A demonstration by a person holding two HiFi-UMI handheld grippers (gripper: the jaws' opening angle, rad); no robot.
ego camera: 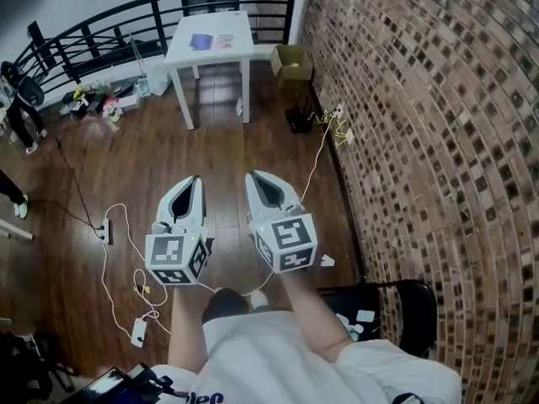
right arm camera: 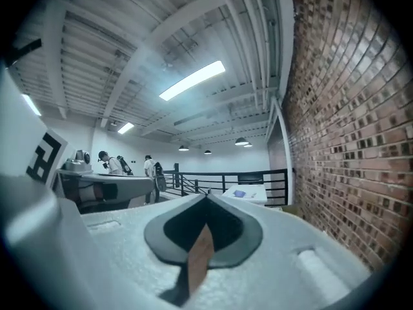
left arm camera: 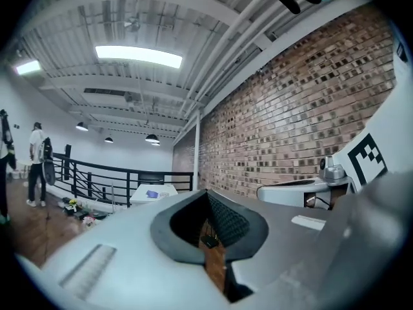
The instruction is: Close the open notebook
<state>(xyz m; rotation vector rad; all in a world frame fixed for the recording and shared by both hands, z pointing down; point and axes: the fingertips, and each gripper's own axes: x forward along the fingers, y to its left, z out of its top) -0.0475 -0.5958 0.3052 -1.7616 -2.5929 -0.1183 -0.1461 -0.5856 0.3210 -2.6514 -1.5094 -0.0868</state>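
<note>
The open notebook (ego camera: 211, 41), with a blue page and a pale page, lies on a white table (ego camera: 227, 53) far ahead by the railing. It shows small in the left gripper view (left arm camera: 151, 194) and in the right gripper view (right arm camera: 240, 193). My left gripper (ego camera: 194, 180) and right gripper (ego camera: 254, 175) are held side by side over the wooden floor, pointing level toward the table and well short of it. Both are shut with nothing between the jaws, as the tips show in each gripper's own view (left arm camera: 206, 192) (right arm camera: 206, 197).
A brick wall (ego camera: 421, 124) runs along the right. A cardboard box (ego camera: 290, 61) sits beside the table. A black railing (ego camera: 101, 28) stands behind it. Cables and a power strip (ego camera: 105, 230) lie on the floor at left. A black chair (ego camera: 404, 310) is at my right. People stand at far left.
</note>
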